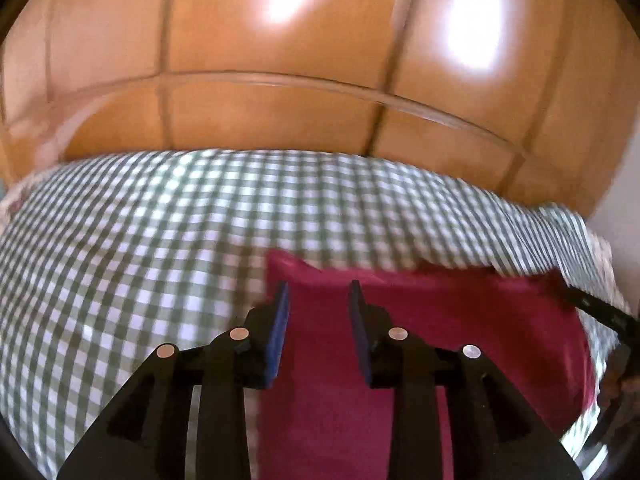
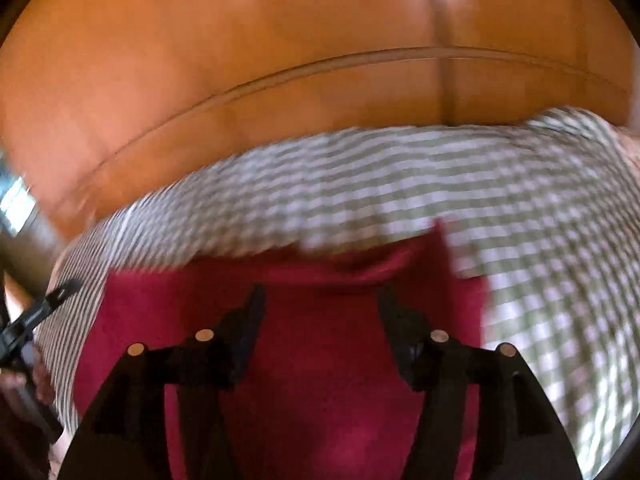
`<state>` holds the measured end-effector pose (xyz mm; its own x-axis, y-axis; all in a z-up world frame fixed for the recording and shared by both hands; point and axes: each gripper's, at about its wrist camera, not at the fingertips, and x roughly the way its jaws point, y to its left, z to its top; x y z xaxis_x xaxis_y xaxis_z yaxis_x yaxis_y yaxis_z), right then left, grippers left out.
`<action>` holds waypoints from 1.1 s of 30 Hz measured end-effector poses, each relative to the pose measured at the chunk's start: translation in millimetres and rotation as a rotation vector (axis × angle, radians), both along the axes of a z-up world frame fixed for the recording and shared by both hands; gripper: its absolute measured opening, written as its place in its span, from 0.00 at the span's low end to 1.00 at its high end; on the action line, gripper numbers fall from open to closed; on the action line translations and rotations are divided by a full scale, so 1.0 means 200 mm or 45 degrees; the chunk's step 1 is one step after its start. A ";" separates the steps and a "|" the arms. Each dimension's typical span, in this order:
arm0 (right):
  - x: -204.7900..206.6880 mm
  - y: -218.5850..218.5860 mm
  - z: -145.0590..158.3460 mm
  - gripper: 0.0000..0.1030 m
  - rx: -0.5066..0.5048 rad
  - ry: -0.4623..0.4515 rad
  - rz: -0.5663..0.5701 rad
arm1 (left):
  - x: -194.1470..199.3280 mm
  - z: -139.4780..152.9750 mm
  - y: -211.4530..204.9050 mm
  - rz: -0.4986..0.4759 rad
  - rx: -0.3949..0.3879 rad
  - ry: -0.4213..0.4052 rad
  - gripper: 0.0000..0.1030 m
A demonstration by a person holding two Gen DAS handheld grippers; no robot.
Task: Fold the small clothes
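- Dark red fabric, a small garment [image 1: 460, 320], is seen lying flat on a green-and-white checked bedcover [image 1: 140, 240], in front of an orange wooden wardrobe [image 1: 280, 80].
- The garment's outline is seen as a fairly tidy block with straight edges, so at least one fold is judged to be done; blur keeps the layers from being counted.
- Any further fold, and any other clothes, cannot be judged from these views.
- The left tongs [image 1: 319, 286] are held a little apart, over the garment's left part; nothing is pinched between the blue pads [image 1: 280, 320].
- The right tongs [image 2: 320, 292] are spread wider above the garment's middle, and no cloth is gripped.
- Whether either tip touches the fabric cannot be told.
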<state>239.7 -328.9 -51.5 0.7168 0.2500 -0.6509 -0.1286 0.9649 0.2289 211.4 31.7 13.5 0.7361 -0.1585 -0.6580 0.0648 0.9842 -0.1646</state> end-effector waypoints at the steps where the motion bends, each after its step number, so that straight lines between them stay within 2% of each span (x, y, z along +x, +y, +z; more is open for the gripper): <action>1: 0.00 0.10 -0.03 0.59 -0.039 0.017 0.069 | -0.01 -0.01 -0.05 -0.035 0.023 0.002 0.27; 4: 0.09 0.27 -0.11 0.67 -0.103 0.090 0.165 | 0.02 -0.11 -0.11 -0.067 0.070 0.055 0.28; 8: 0.30 0.33 -0.26 0.67 -0.185 0.210 0.106 | 0.15 -0.33 -0.01 0.034 -0.007 0.273 0.27; 9: 0.35 0.32 -0.30 0.68 -0.202 0.236 0.082 | 0.16 -0.38 0.03 0.042 -0.082 0.287 0.27; 10: 0.38 0.31 -0.32 0.69 -0.197 0.219 0.056 | 0.16 -0.38 0.05 0.045 -0.112 0.273 0.27; 12: 0.38 0.30 -0.33 0.70 -0.198 0.194 0.038 | 0.14 -0.36 0.05 0.046 -0.110 0.267 0.27; 16: 0.32 0.29 -0.30 0.70 -0.196 0.165 0.023 | 0.07 -0.29 0.00 0.066 -0.014 0.241 0.27; 17: 0.28 0.28 -0.28 0.71 -0.189 0.154 0.018 | 0.04 -0.27 -0.02 0.076 0.006 0.226 0.27; 19: 0.20 0.22 -0.23 0.71 -0.170 0.121 0.024 | -0.02 -0.23 -0.04 0.089 0.035 0.205 0.40; 21: 0.12 0.14 -0.20 0.71 -0.155 0.106 0.025 | -0.08 -0.19 -0.05 0.093 0.036 0.174 0.44; 27: -0.11 -0.11 -0.19 0.72 -0.148 0.094 -0.065 | -0.22 -0.12 -0.12 0.091 0.062 0.133 0.44; 31: -0.20 -0.30 -0.28 0.71 -0.035 0.129 -0.144 | -0.29 -0.08 -0.17 0.080 0.089 0.110 0.44; 33: -0.23 -0.34 -0.32 0.71 0.016 0.092 -0.144 | -0.32 -0.06 -0.19 0.075 0.110 0.100 0.44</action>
<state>194.2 -397.7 -115.2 0.6921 0.1785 -0.6994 -0.0015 0.9693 0.2459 148.3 -5.5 1.9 0.6882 -0.0570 -0.7233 -0.0029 0.9967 -0.0813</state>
